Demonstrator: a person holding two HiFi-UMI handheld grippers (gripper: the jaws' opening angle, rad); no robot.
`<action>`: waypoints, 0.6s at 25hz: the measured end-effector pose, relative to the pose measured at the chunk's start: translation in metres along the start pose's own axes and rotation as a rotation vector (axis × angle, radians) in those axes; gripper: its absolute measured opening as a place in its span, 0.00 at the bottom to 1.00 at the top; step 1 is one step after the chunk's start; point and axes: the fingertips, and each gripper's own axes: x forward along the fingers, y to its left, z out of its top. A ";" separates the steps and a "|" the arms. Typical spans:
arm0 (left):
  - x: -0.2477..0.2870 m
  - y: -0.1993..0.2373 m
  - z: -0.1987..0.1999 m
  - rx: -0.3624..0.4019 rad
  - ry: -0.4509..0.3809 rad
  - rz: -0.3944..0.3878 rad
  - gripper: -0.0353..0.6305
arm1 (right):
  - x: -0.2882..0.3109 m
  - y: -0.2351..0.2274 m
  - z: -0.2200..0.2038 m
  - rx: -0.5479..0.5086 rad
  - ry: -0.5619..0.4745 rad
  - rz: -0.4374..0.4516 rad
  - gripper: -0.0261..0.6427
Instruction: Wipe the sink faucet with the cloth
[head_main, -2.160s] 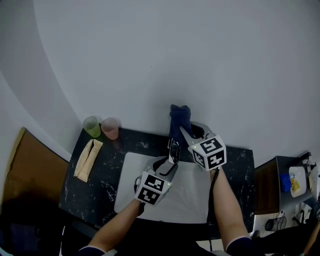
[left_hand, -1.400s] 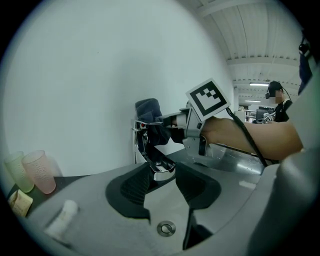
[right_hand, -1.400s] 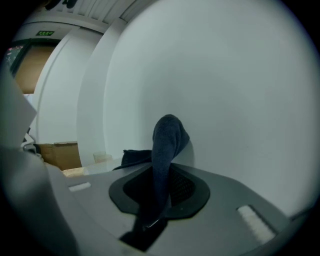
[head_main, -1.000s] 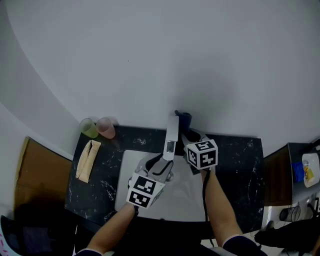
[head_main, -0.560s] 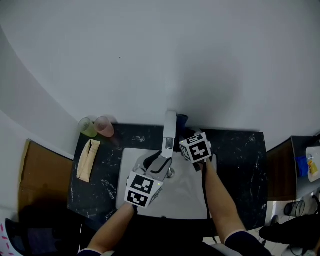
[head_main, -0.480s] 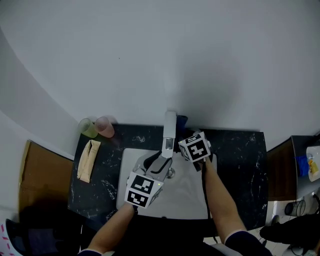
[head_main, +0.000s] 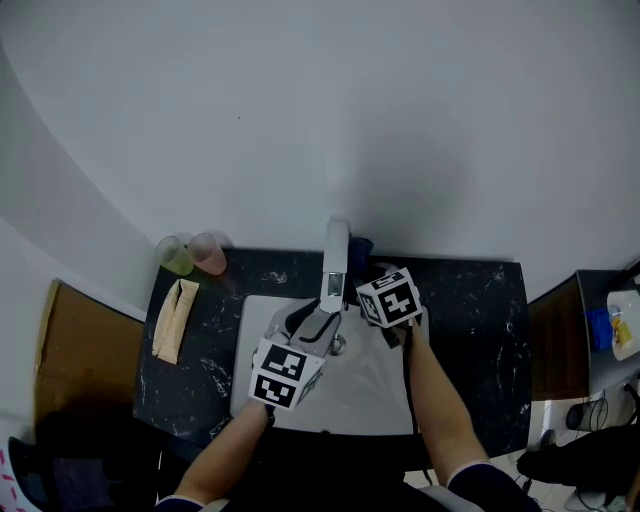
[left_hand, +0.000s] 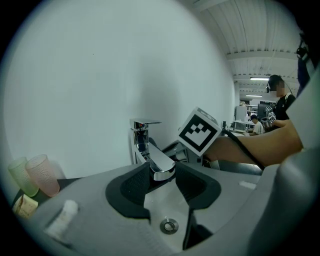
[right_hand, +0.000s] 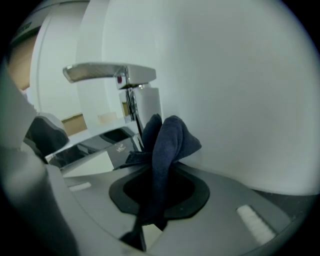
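Just ahead of the right gripper, pinched between its jaws, the dark blue cloth has dropped from up by the handle to press the faucet lower down, so wiping's under way. Left gripper looks clamped on the spout. Actual cloth contact hides behind the fold.

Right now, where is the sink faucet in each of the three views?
Head view: faucet at centre, at the sink's back edge.
Left gripper view: faucet at centre, spout between the left gripper's jaws.
Right gripper view: faucet upper left, just behind the cloth the right gripper holds.
Shared landmark: the white wall behind it.
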 end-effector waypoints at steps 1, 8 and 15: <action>0.000 0.000 0.000 0.001 -0.001 0.000 0.30 | -0.004 0.001 0.004 0.011 -0.029 0.004 0.13; 0.001 0.001 0.000 0.004 -0.004 0.001 0.30 | -0.033 0.010 0.030 -0.005 -0.176 0.028 0.13; 0.002 0.001 0.001 0.003 -0.002 -0.004 0.30 | -0.059 0.022 0.047 -0.064 -0.265 0.045 0.13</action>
